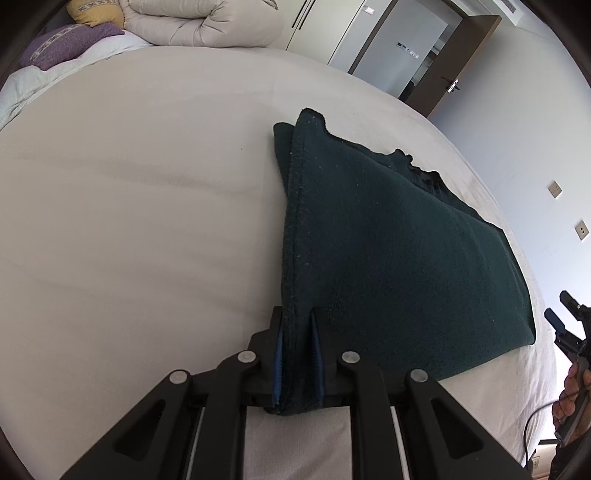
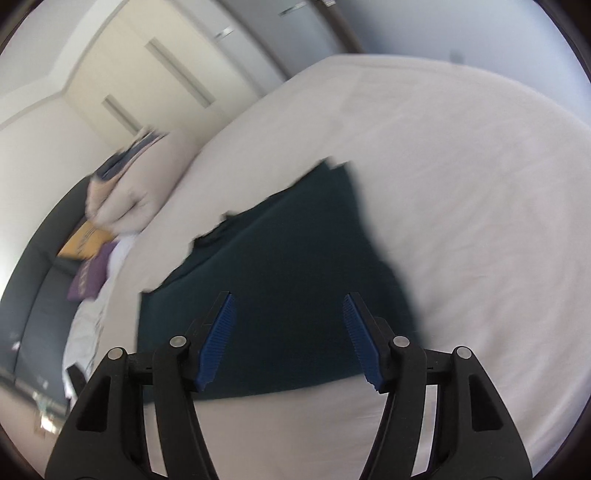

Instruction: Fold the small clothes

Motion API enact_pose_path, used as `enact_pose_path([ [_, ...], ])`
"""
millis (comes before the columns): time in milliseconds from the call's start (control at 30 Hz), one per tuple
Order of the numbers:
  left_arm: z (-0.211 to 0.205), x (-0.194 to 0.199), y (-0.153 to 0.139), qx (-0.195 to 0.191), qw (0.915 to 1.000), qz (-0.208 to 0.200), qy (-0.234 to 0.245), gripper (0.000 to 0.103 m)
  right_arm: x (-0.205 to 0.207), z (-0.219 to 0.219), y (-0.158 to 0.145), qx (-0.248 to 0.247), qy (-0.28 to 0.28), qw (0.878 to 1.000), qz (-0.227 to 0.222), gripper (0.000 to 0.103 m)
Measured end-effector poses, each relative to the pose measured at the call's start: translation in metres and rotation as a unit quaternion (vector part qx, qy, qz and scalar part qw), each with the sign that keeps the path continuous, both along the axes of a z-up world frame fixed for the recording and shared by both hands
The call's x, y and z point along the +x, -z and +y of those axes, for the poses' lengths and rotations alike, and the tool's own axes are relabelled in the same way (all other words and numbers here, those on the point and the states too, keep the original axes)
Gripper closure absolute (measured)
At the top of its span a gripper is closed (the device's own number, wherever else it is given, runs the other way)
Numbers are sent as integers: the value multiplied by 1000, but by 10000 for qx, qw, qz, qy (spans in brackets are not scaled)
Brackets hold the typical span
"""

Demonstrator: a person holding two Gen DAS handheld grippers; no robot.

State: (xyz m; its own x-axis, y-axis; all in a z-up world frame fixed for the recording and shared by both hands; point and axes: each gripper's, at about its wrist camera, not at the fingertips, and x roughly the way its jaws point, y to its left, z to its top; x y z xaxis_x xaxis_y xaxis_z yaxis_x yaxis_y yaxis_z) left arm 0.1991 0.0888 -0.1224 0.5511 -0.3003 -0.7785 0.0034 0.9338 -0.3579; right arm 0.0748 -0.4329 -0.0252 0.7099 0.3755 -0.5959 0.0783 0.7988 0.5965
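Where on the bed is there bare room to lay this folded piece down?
Widest bare sheet: left of the dark green garment, up to the pillows and duvet. Only a narrow strip shows toward the wall side, where the right gripper hovers.

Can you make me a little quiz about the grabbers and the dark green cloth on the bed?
1. True or false: the left gripper is clamped on the dark green cloth.
2. How do the right gripper jaws stand? A) open and empty B) shut on a pillow
3. What does the cloth lie on?

Key:
1. True
2. A
3. The white bed
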Motion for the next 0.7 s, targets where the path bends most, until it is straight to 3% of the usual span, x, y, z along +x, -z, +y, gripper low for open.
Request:
enact_pose_path([
  [167, 0, 0, 0, 2, 10000, 5, -4, 87, 26, 61, 15, 399, -835, 9955, 185, 43],
  [300, 0, 0, 1, 41, 10000, 7, 2, 86, 46, 88, 51, 540, -1105, 9897, 737, 43],
  [433, 3, 0, -1, 1, 10000, 32, 0, 81, 44, 68, 70, 1032, -792, 9892, 671, 46],
  [533, 9, -5, -10, -39, 9999, 49, -150, 74, 35, 37, 69, 1024, -331, 9925, 573, 46],
  [633, 14, -17, -35, 89, 9988, -268, -394, 74, 25, 3, 70, 1107, 114, 9925, 511, 46],
  [700, 8, -23, -56, 232, 9976, -553, -356, 66, 17, -20, 64, 1013, 556, 9921, 481, 46],
])
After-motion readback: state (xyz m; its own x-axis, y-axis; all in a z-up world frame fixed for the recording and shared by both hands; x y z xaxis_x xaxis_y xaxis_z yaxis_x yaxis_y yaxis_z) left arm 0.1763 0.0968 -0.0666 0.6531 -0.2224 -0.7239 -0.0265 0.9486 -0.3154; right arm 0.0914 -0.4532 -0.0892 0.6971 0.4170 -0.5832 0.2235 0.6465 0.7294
